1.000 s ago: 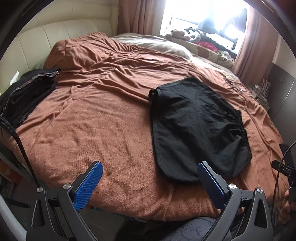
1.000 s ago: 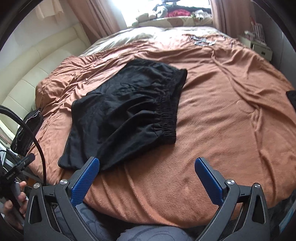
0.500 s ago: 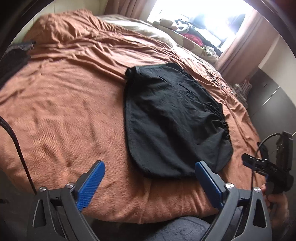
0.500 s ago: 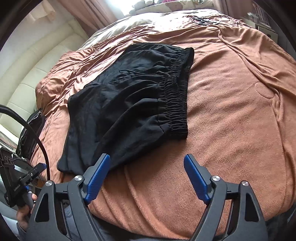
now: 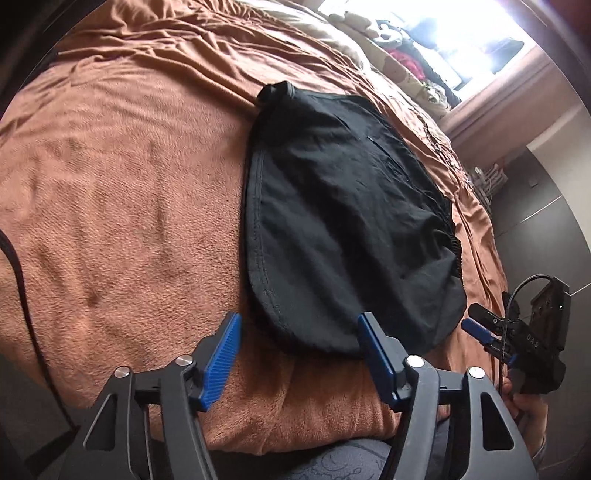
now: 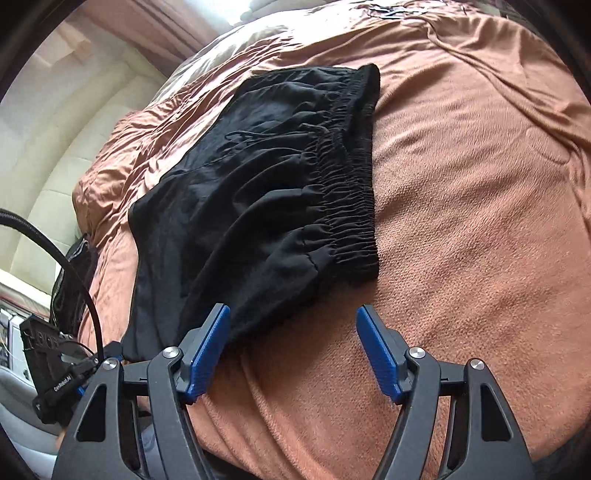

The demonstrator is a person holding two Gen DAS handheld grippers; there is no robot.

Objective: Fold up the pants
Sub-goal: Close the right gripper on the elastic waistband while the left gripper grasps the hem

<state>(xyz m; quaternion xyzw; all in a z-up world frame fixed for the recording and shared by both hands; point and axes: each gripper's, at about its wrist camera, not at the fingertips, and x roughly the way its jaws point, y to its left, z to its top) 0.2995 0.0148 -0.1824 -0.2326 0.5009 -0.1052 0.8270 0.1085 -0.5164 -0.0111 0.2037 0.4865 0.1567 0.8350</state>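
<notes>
Your black pants lie flat on the brown blanket. Your left gripper and right gripper, jaws apart and just closing, hover above the near hem, gripping nothing.

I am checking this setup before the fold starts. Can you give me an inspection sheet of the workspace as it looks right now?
Surface: bed under a wrinkled rust-brown blanket.
Job's things: black shorts lying flat, unfolded, elastic waistband towards the right gripper's side, hem towards the left's.
Clutter: dark garment at the bed's edge; small items far up the blanket, too small to tell.
Grippers: left gripper and right gripper both open, jaws just closing partway, each at the shorts' near edge, nothing pinched yet.
Cables: black cable over the blanket; another by the left gripper.
Surroundings: cream headboard, bright window, curtains.
</notes>
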